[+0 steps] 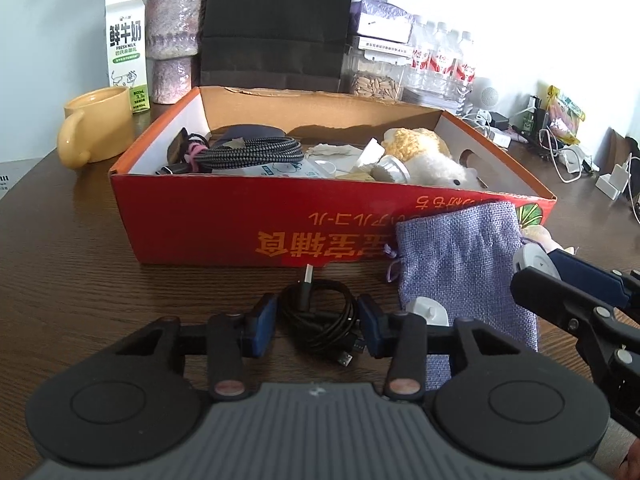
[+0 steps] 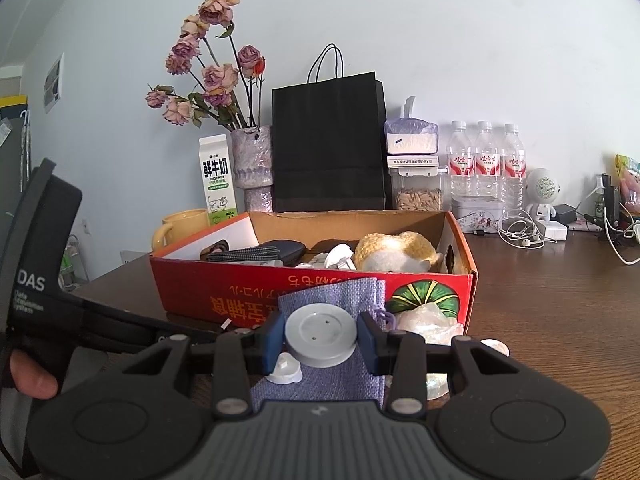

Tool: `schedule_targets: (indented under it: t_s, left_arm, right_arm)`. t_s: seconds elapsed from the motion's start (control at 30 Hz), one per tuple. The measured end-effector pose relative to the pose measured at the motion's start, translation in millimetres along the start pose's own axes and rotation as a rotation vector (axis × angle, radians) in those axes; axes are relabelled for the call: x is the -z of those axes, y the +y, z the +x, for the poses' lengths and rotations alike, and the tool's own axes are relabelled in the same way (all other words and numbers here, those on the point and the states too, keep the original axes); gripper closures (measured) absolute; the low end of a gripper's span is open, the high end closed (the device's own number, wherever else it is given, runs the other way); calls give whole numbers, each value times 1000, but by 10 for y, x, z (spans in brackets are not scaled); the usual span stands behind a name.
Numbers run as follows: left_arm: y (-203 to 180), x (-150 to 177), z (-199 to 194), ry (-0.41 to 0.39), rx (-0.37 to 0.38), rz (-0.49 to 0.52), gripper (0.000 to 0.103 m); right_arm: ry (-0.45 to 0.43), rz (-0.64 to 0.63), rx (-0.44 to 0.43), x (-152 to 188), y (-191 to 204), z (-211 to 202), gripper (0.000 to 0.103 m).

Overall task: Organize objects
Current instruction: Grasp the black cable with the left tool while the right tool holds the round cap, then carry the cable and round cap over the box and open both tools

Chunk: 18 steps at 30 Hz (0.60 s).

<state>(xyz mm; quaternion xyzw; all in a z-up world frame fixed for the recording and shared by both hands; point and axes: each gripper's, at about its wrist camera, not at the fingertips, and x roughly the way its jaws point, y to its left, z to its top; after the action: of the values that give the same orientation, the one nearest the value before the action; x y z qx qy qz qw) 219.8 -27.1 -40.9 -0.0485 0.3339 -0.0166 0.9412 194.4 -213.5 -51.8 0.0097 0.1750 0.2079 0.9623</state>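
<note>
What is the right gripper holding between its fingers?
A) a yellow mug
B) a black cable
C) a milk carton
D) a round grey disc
D: in the right wrist view, the right gripper has its blue fingers pressed on both sides of the round grey disc, held above the purple cloth bag.
</note>
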Motion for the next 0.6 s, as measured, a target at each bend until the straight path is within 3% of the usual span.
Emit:
schedule_targets:
  t_s: [0.6]
  left_arm:
    - [19,-102,-411,-134,6,12,58]
  right_arm:
    - [-8,2,-9,-83,15,4,65]
